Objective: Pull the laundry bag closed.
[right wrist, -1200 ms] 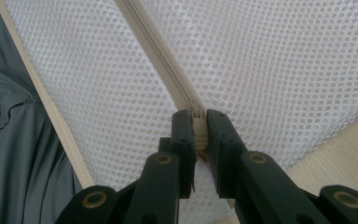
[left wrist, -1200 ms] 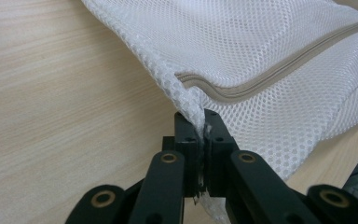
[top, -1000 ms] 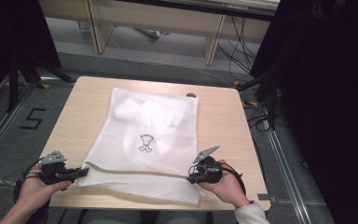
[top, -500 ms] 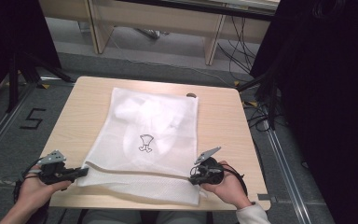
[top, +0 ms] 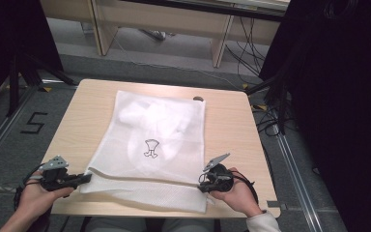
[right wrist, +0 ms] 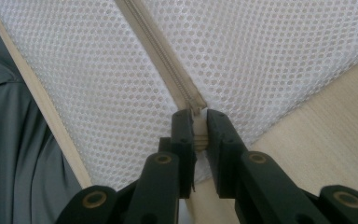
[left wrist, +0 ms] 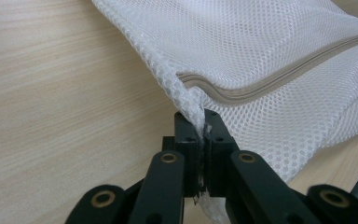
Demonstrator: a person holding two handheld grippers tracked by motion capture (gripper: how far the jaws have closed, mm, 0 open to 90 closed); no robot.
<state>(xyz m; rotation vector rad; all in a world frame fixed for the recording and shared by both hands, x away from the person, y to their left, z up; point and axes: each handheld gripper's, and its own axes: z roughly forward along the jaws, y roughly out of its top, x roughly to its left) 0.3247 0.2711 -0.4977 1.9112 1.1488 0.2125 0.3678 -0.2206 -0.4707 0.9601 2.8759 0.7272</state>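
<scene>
White mesh bag (top: pixel 149 150), zip-edged, apparently soft.

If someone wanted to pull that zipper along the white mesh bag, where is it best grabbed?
By the small pull tab at the zipper's right end, coming from the table's right edge. It sticks out past the white mesh laundry bag, thin and flat, so narrow jaws fit round it. The right gripper already pinches it there, while the left gripper clamps the bag's opposite corner.

Left tool (top: pixel 84 178) and right tool (top: pixel 201 184) both clamped tight, low.
</scene>
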